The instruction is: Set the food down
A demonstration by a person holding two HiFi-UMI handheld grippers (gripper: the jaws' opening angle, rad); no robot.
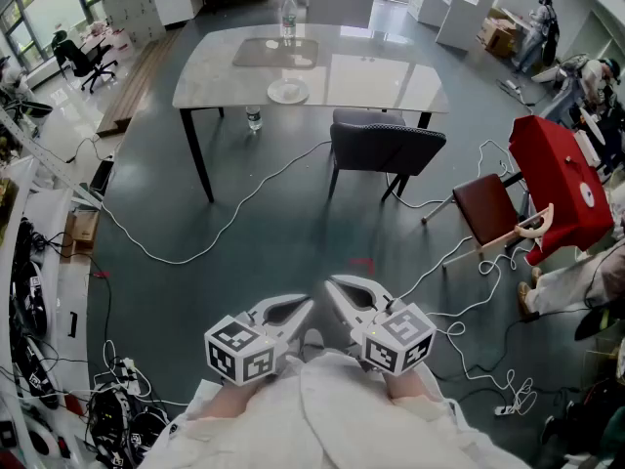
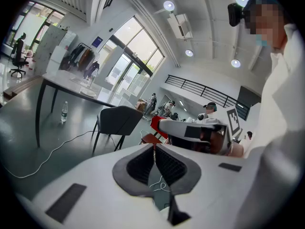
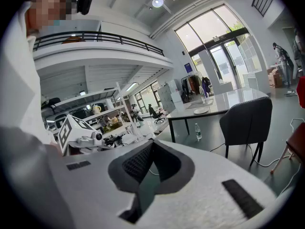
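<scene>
Both grippers are held low and close to my body, over bare floor. My left gripper point(image 1: 307, 307) point(image 2: 154, 147) is shut with nothing between its pads. Beside it, my right gripper point(image 1: 333, 285) point(image 3: 152, 144) is also shut and empty, its tip almost touching the left one. I see no food in either gripper. Far ahead stands a glossy grey table point(image 1: 391, 78) point(image 3: 228, 100) point(image 2: 57, 81). A white plate point(image 1: 287, 91) point(image 3: 201, 110) lies near its front edge, with a flat grey tray point(image 1: 276, 53) and a clear bottle point(image 1: 288, 18) behind it.
A dark grey chair point(image 1: 386, 145) point(image 2: 119, 120) stands at the table's near side. A water bottle point(image 1: 254, 118) stands on the floor under the table. White cables point(image 1: 244, 208) snake across the floor. A brown chair point(image 1: 488, 208) and a red-draped object point(image 1: 562, 179) are at the right.
</scene>
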